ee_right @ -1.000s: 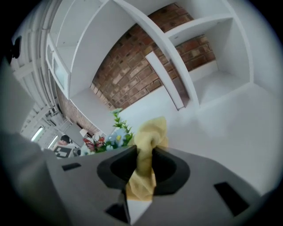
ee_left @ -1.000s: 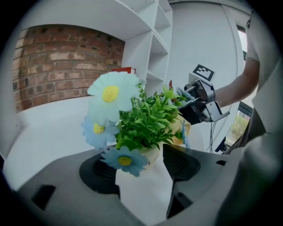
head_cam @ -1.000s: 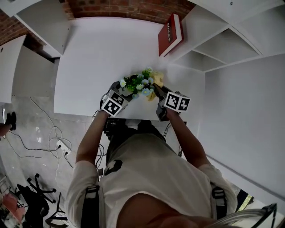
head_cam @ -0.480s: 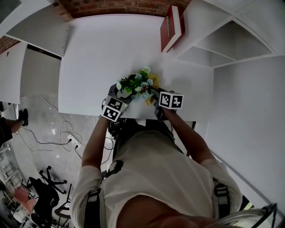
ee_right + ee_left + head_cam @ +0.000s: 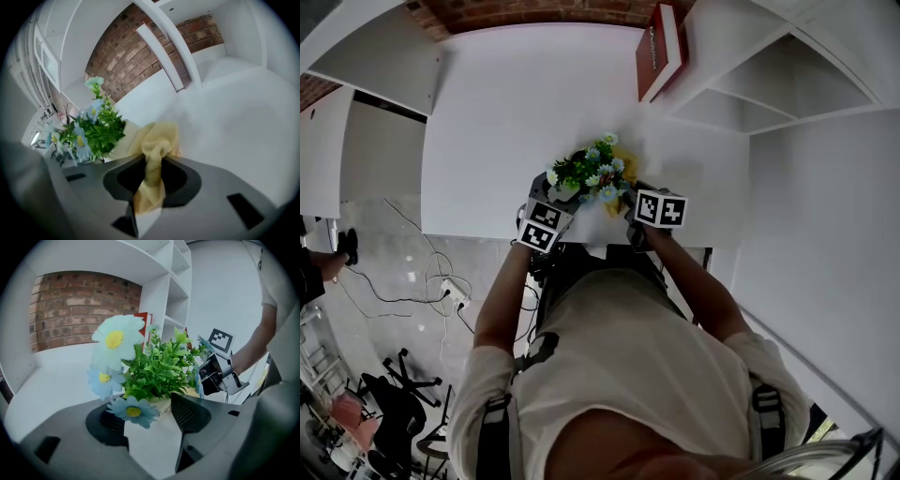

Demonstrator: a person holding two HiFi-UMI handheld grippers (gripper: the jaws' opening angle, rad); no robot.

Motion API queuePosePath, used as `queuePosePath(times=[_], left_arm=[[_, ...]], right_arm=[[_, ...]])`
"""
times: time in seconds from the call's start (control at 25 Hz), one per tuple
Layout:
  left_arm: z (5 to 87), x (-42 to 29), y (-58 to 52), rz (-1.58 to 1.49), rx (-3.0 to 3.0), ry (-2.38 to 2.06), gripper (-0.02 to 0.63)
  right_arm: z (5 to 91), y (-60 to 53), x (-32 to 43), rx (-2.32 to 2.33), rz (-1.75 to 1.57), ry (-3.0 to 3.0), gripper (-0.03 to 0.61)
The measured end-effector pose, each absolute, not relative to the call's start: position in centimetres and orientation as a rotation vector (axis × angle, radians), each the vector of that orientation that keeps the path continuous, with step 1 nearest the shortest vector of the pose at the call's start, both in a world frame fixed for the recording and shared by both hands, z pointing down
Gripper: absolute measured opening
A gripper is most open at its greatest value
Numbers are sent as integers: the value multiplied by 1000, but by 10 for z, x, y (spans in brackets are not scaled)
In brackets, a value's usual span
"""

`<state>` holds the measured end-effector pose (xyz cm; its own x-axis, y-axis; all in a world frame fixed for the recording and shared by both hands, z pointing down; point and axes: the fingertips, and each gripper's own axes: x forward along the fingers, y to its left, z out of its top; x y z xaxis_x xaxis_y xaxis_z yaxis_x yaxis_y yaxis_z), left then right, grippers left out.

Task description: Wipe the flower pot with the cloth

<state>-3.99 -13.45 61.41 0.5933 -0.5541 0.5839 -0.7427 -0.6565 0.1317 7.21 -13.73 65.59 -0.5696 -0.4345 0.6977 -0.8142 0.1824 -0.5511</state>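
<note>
The flower pot [image 5: 163, 405], cream, carries green leaves and pale blue and white daisies [image 5: 586, 173] and stands near the table's front edge. My left gripper [image 5: 147, 417] has the pot between its jaws, which are closing on its sides; the head view shows this gripper [image 5: 549, 197] at the pot's left. On the right, my right gripper [image 5: 152, 169] is shut on a bunched yellow cloth [image 5: 158, 138]. The cloth lies against the pot's side [image 5: 123, 137]. In the head view the right gripper [image 5: 630, 194] sits close against the plant, with the cloth [image 5: 624, 161] showing behind the flowers.
The white table [image 5: 516, 103] runs back to a brick wall. A red book [image 5: 659, 61] leans at the back right beside white shelving [image 5: 769, 84]. Past the table's front edge are the floor with cables [image 5: 412, 281] and my own body.
The right gripper with the cloth has moved a little in toward the pot and lower. The left gripper has stayed beside the pot.
</note>
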Motion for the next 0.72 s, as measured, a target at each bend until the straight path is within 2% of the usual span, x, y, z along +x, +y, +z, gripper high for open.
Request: queuePosePath(times=[0.28,0.4,0.48,0.72], left_arm=[[611,-39,-132,679,2428,-1101,288],[610,-35,-128,666,2399,-1123,274],[611,-30,-125,665,2400,-1121,238],[614,-23,-119,681,2415,-1086,235]], right_arm=[[590,-134,62,1223,1500,-2257,99],[606,-126,63,1284,1543,-2183,100],[623,-120,65,1321,1574,-2120,100],[657,-106,61,1292,1553,-2025,101]])
